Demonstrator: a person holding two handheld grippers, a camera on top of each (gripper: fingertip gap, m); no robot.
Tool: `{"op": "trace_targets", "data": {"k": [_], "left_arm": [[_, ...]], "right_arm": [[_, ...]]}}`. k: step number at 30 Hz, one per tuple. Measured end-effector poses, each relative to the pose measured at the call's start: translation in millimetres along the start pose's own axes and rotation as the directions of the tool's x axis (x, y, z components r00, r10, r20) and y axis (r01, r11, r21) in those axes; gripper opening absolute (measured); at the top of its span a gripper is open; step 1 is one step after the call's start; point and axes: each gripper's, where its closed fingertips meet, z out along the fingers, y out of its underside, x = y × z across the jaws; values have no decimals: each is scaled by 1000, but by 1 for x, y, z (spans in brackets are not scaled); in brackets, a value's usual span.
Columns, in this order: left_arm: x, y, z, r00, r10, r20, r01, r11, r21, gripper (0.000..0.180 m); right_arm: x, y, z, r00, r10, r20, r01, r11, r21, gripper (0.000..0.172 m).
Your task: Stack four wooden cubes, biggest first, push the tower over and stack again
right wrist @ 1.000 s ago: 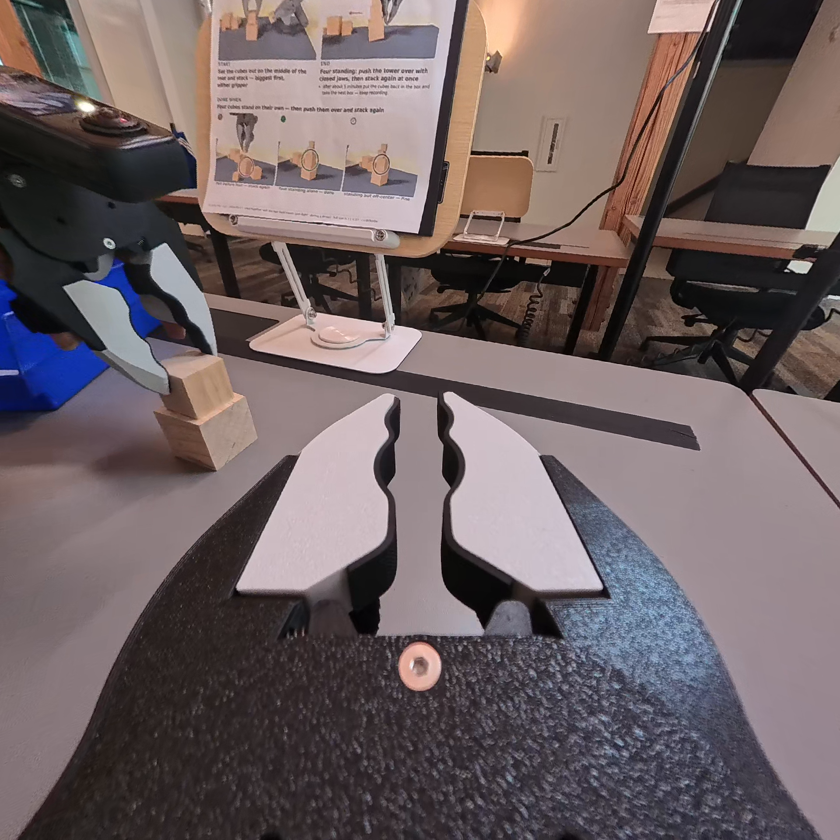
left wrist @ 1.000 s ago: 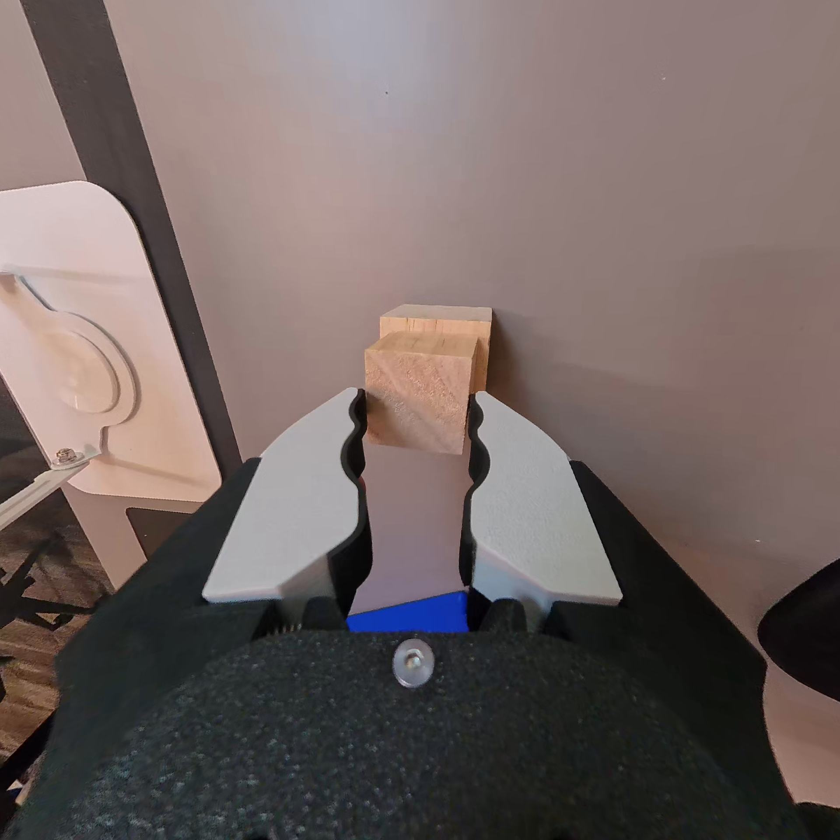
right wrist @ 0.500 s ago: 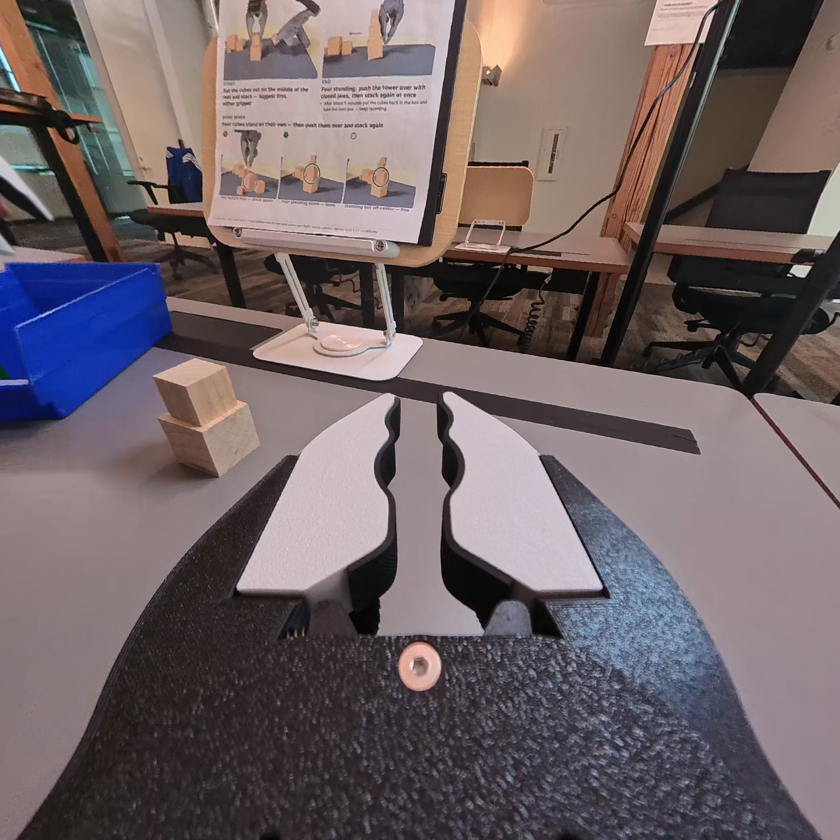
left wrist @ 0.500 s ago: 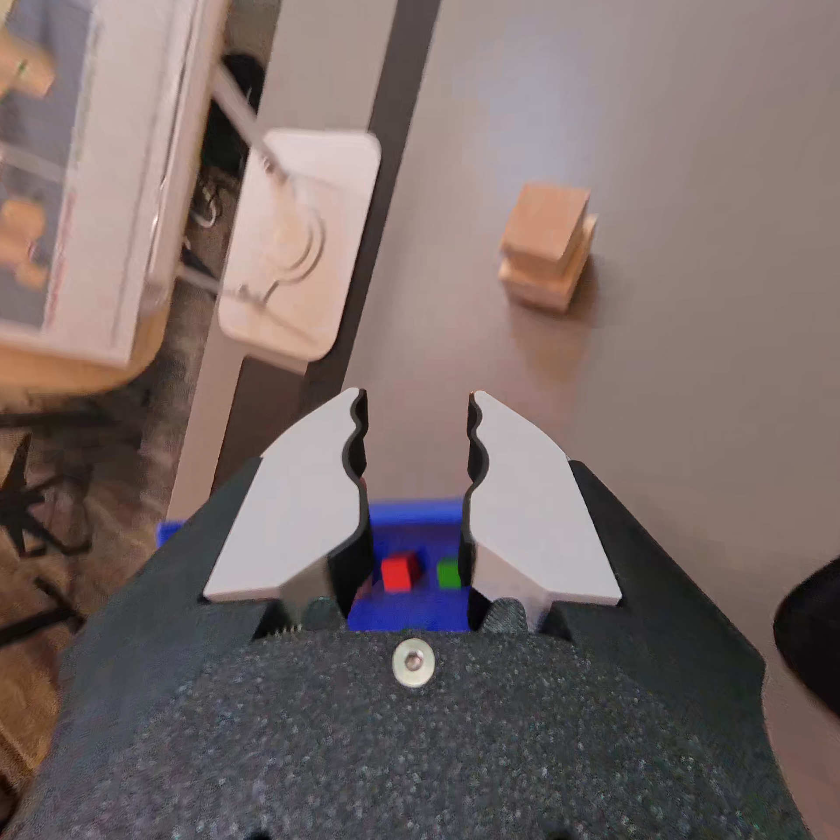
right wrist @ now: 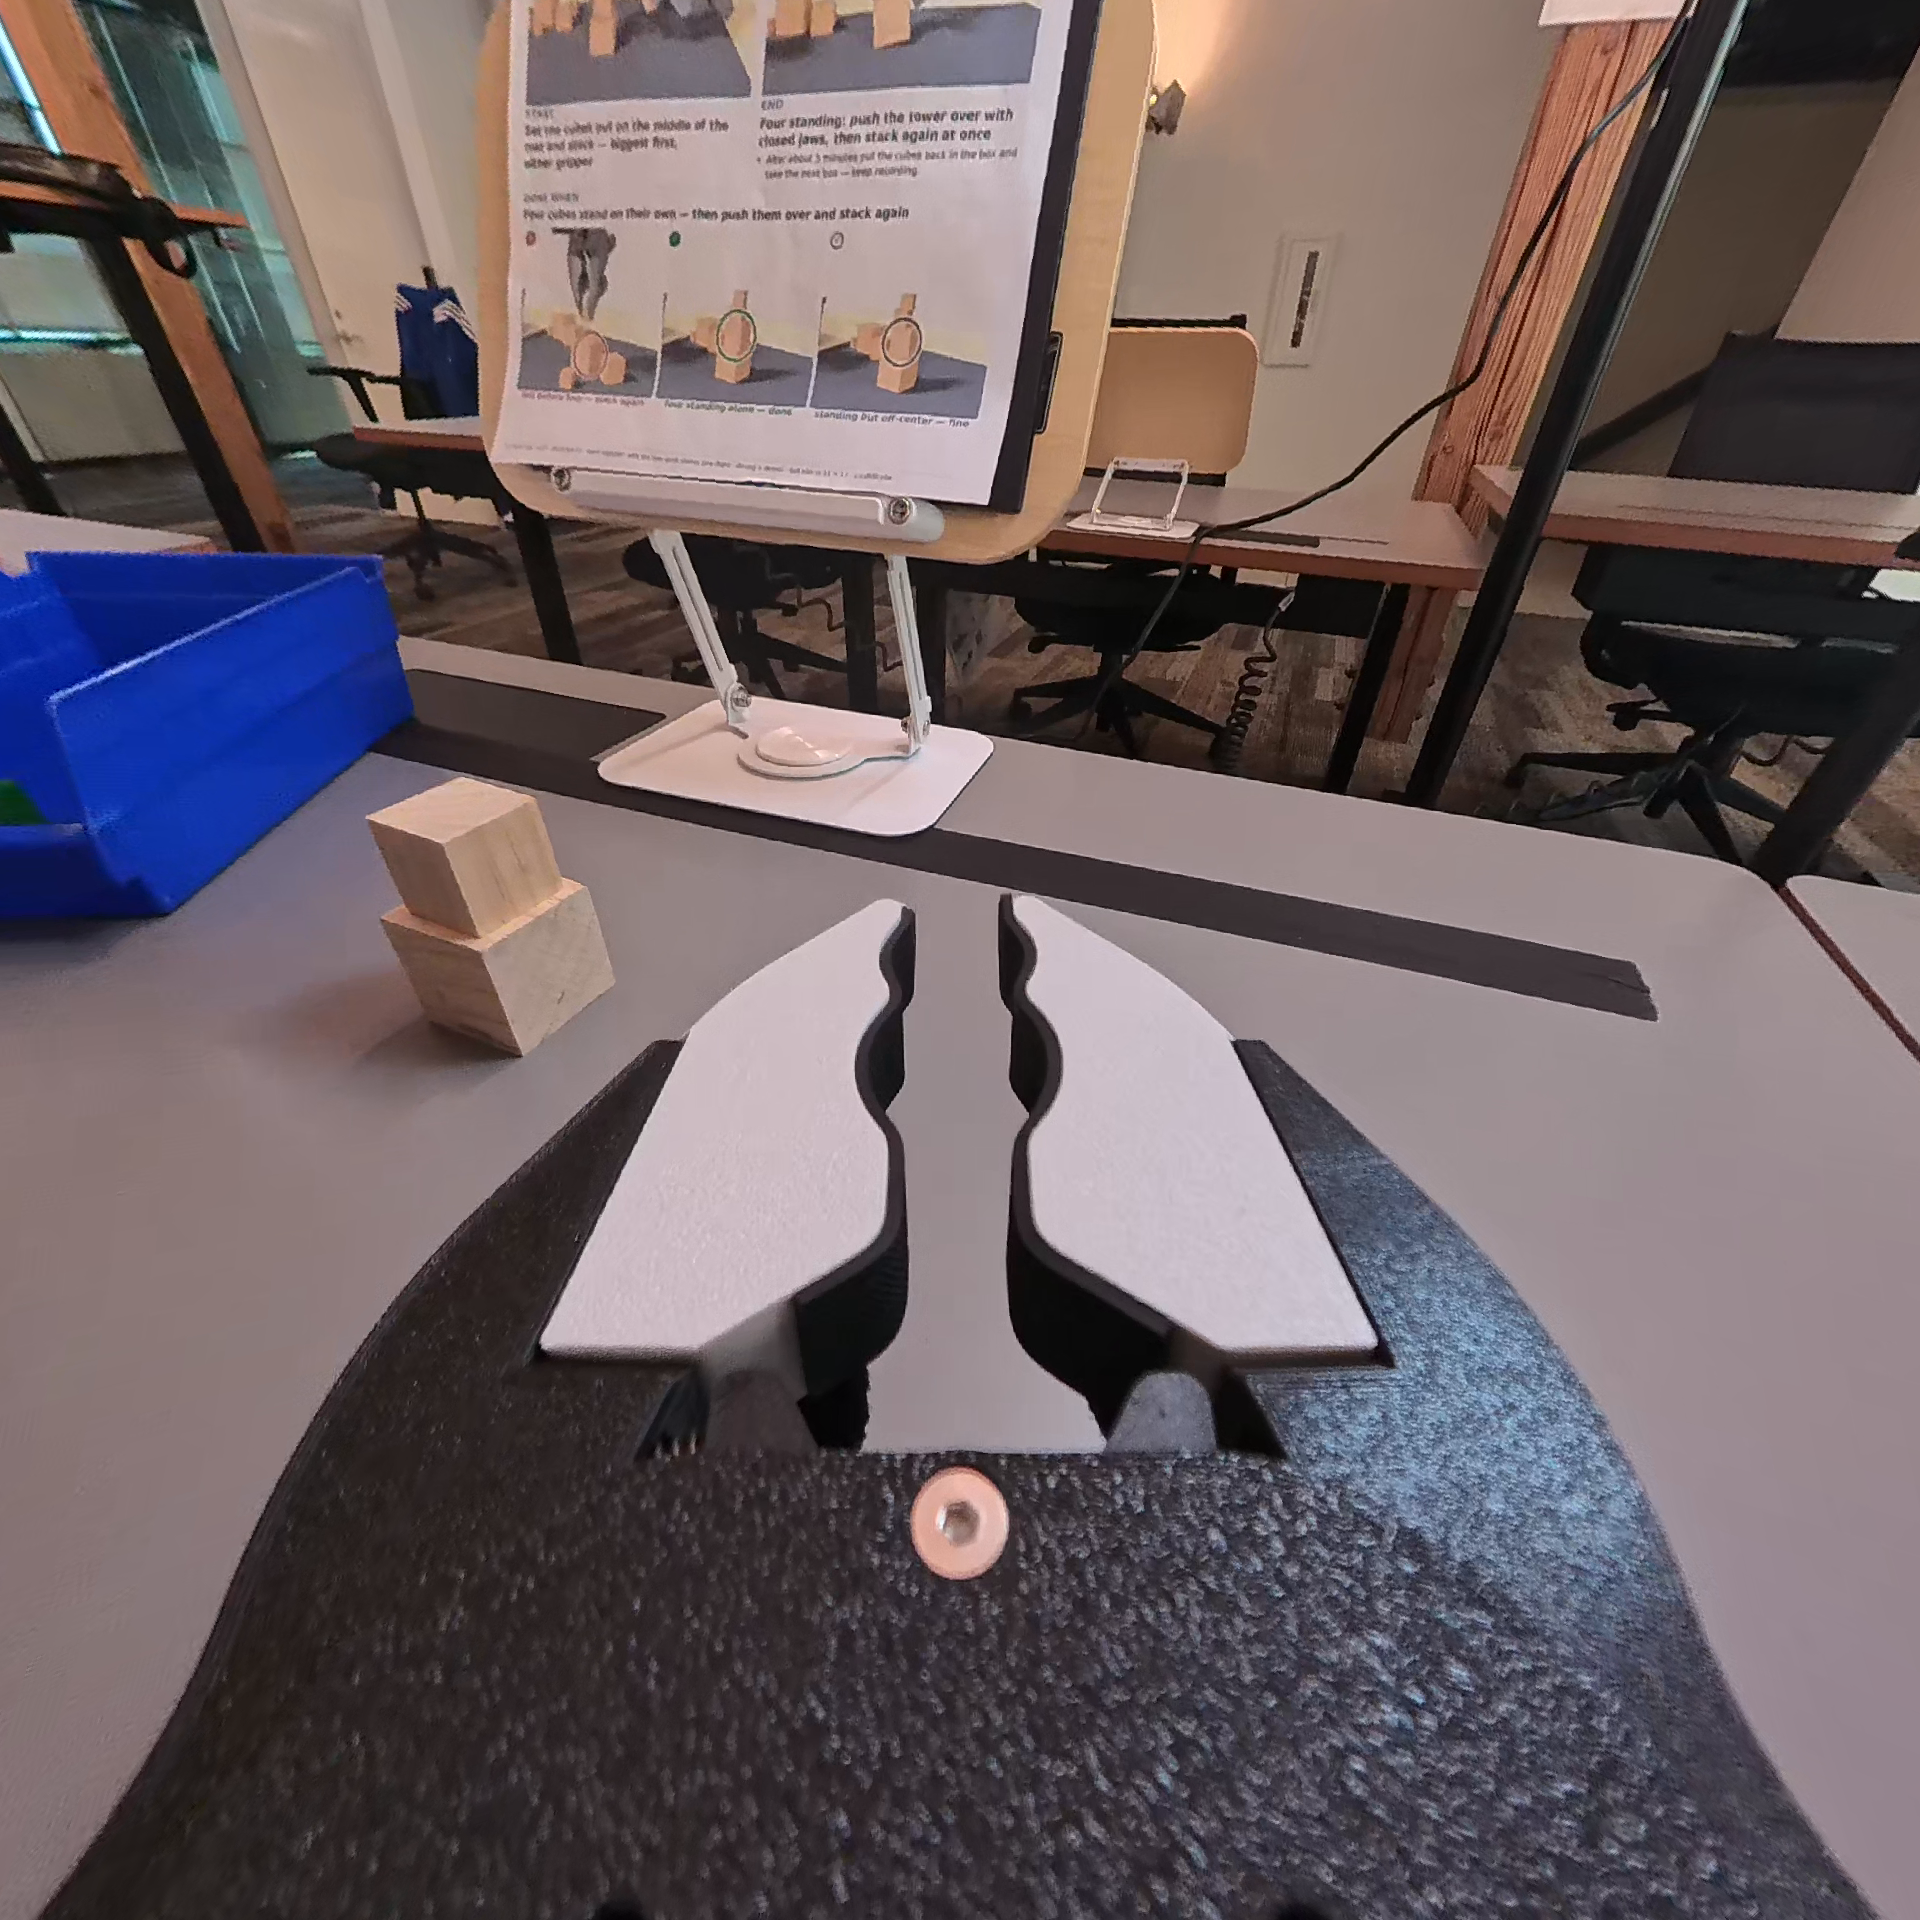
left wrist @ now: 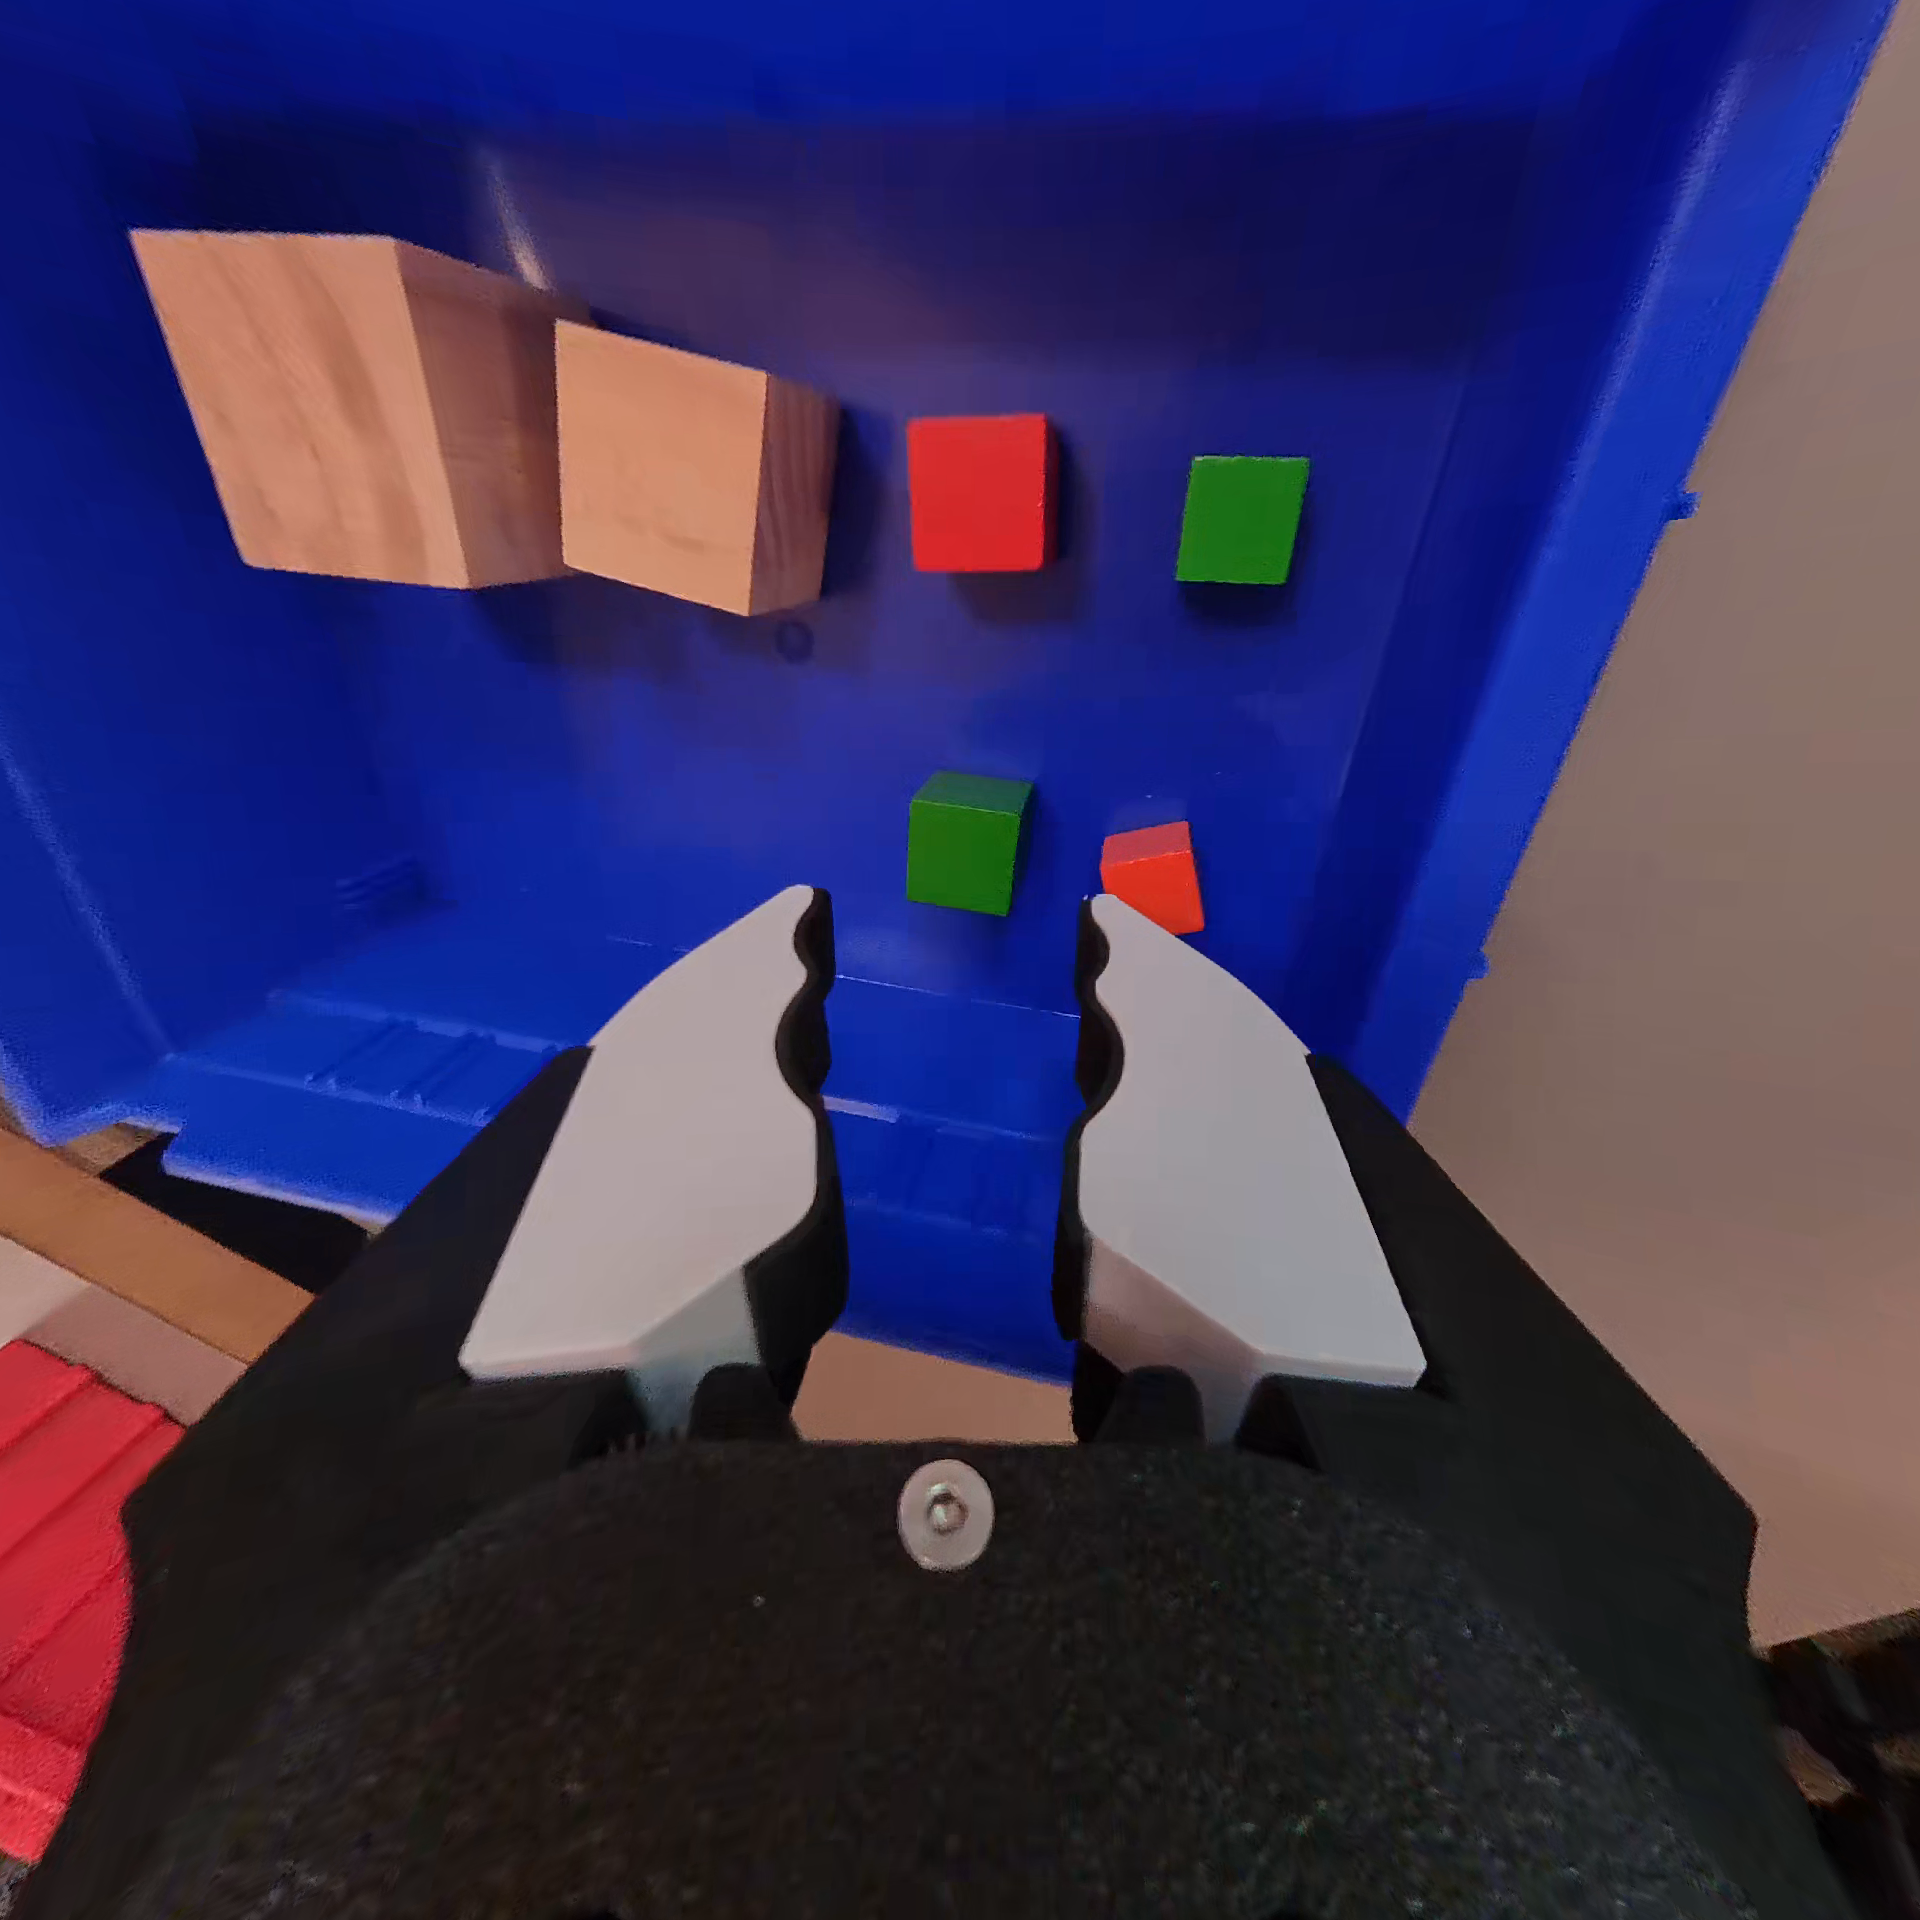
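Observation:
My left gripper [left wrist: 954,906] is open and empty above a blue bin [left wrist: 623,790]. In the bin lie two plain wooden cubes [left wrist: 353,405] [left wrist: 675,468], two red cubes [left wrist: 977,494] [left wrist: 1153,878] and two green cubes [left wrist: 1242,520] [left wrist: 961,847]. The nearer green cube is just beyond my fingertips. My right gripper [right wrist: 956,914] is open a little and empty, low over the grey table [right wrist: 1351,1039]. To its left stands a stack of two wooden cubes [right wrist: 488,914], the smaller on top, with the blue bin [right wrist: 208,717] behind it.
A white stand [right wrist: 800,769] with a printed sheet on a board [right wrist: 790,239] is at the table's far edge, beside a black tape strip [right wrist: 1247,914]. Desks and office chairs [right wrist: 1714,665] are beyond. Something red [left wrist: 52,1507] lies at the lower left of the left wrist view. Across from one pair of fingers to the other is roughly 55 cm.
My left gripper let go of the small wooden cube on the stack, drew away to the left and now hangs over the blue bin, a little wider open. The right gripper has barely moved.

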Motion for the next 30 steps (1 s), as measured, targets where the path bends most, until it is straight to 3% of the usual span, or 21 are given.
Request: {"op": "trace_targets", "data": {"k": [11,15,17,23,27,30], "left_arm": [[1,9,38,996,-9,-88,-5,986,-167,45],[1,15,46,996,7,-92,-30,969,-245,27],[2,11,41,995,7,-95,-29,972,-235,27],[5,-38,-26,998,64,-12,-64,997,-44,26],[32,-88,-73,987,159,0,-158,984,85,26],[63,-126,-87,966,259,-26,-254,959,127,26]], "right_arm": [[2,2,1,1000,5,-3,-5,1000,-6,15],[4,2,1,1000,7,-6,-7,1000,-4,15],[4,1,0,1000,9,-5,-9,1000,-2,15],[1,0,1,1000,15,13,-15,1000,2,15],[-2,-2,0,1000,8,21,-8,1000,7,15],[-1,-5,-2,1000,8,18,-9,1000,18,15]]}}
